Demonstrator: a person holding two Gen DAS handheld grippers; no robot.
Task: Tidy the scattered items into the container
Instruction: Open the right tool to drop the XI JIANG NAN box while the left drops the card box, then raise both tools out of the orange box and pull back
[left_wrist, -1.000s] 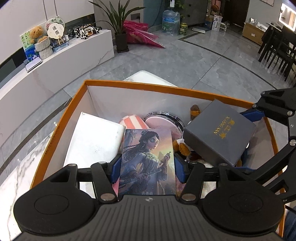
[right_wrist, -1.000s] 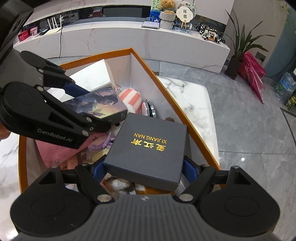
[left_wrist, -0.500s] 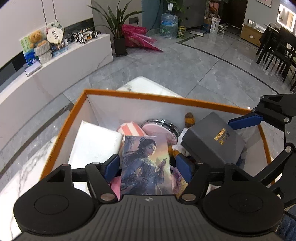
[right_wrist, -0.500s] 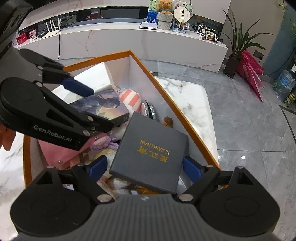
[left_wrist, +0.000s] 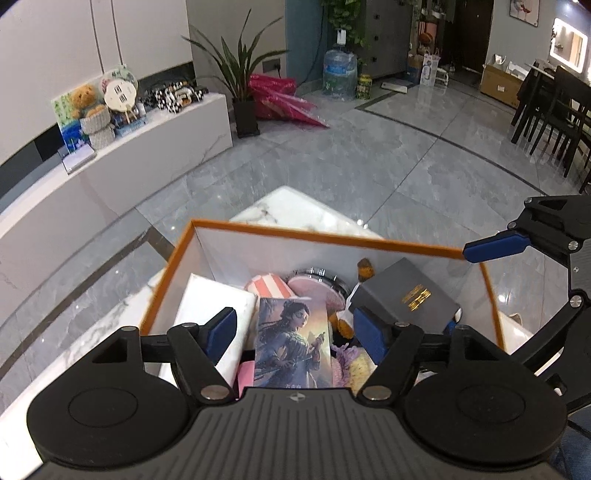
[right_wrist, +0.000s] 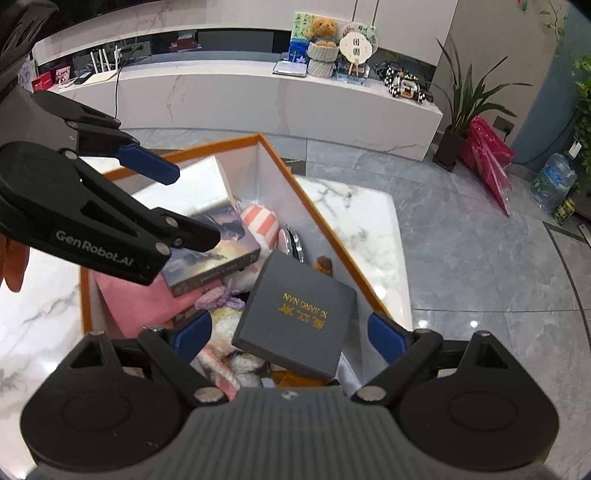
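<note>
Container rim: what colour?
Orange, on the container, whose inside walls are white. Best seen in the left wrist view.

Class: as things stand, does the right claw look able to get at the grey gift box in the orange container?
Probably yes: the grey gift box lies on top, uncovered, directly below the opening right claw, pads clear.

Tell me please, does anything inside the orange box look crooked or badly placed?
Yes. The grey gift box lies tilted on top of the soft toys instead of flat, leaning toward the orange box's wall. The illustrated card box also rests slanted on the pile. Nothing looks spilled or damaged.
</note>
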